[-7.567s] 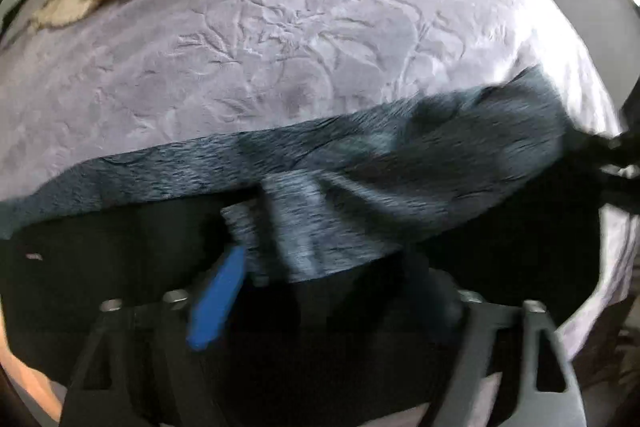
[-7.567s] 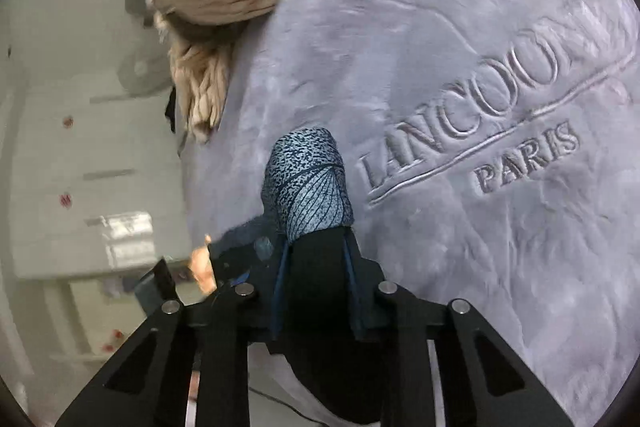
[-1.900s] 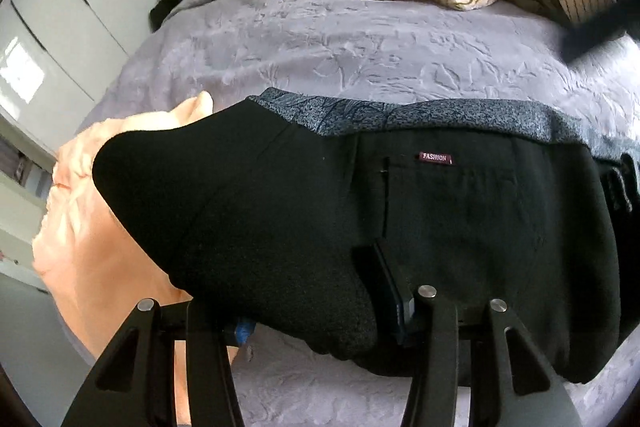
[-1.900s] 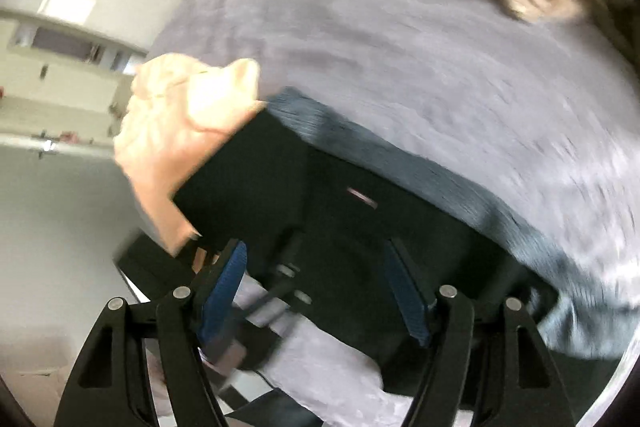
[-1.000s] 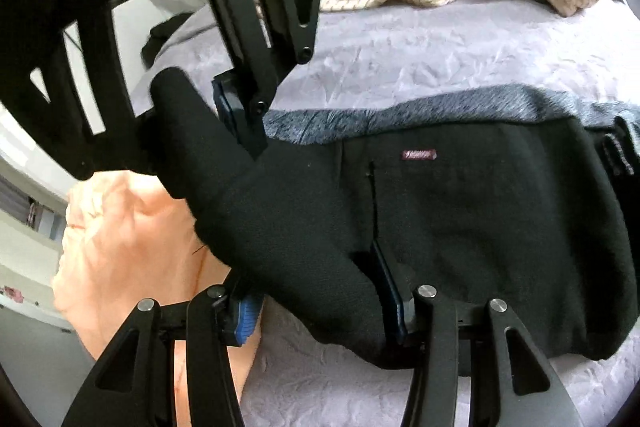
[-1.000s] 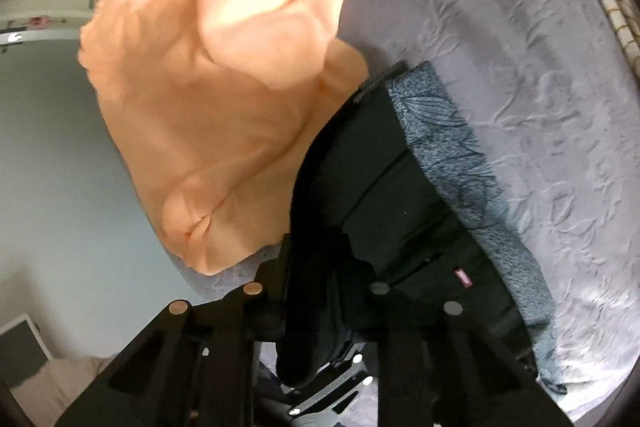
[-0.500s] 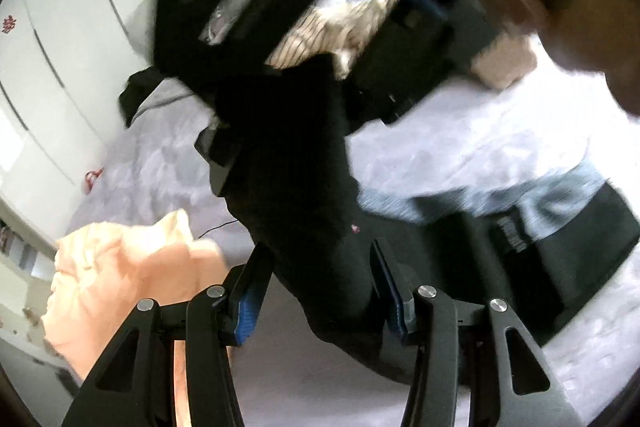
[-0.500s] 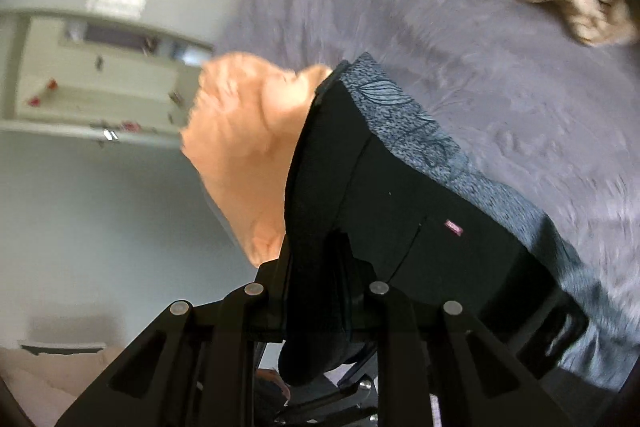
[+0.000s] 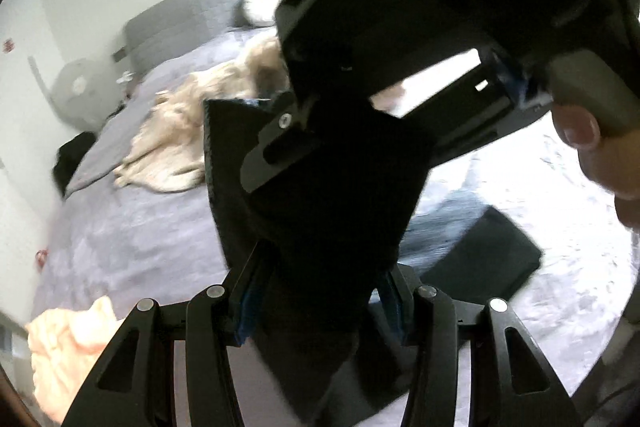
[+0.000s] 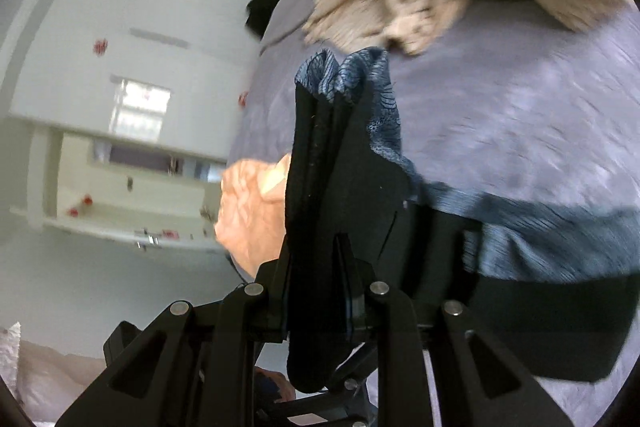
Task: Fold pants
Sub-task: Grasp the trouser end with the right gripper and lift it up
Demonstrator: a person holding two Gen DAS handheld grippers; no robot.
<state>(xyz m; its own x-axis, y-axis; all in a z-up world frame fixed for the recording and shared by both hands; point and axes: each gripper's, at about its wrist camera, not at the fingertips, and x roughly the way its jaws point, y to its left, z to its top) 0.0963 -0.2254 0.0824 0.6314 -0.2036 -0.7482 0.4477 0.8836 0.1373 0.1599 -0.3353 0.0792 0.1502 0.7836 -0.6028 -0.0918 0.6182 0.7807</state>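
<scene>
- The pants (image 9: 328,195), black with a blue-grey patterned waistband, hang lifted above the bed (image 9: 132,227), gripped at two places.
- The left gripper (image 9: 320,303) has its blue-padded fingers (image 9: 249,301) pressed on a thick bunch of the black cloth, which fills the gap between them.
- In the left wrist view the right gripper (image 9: 304,131) sits above the bed and just beyond the left one, its black frame crossing the top of the picture; a hand (image 9: 600,147) wraps its grey handle at the right edge.
- In the right wrist view the right gripper (image 10: 316,311) has its fingers drawn close together on a narrow upright fold of the pants (image 10: 320,187), with the patterned waistband (image 10: 360,79) standing up past the fingertips.
- The rest of the pants trails down from that fold onto the bed (image 10: 520,115), with the waistband running toward the right edge of the picture.
- A flat black part of the pants lies on the bed cover, to the right of the left gripper.
- A cream striped garment (image 9: 180,135) lies crumpled toward the head of the bed.
- A peach-coloured cloth (image 9: 68,343) lies at the near-left edge of the bed.
- A small black item (image 9: 70,155) rests at the bed's far-left edge.
- A white fan (image 9: 76,87) stands beyond the bed, against the wall.
</scene>
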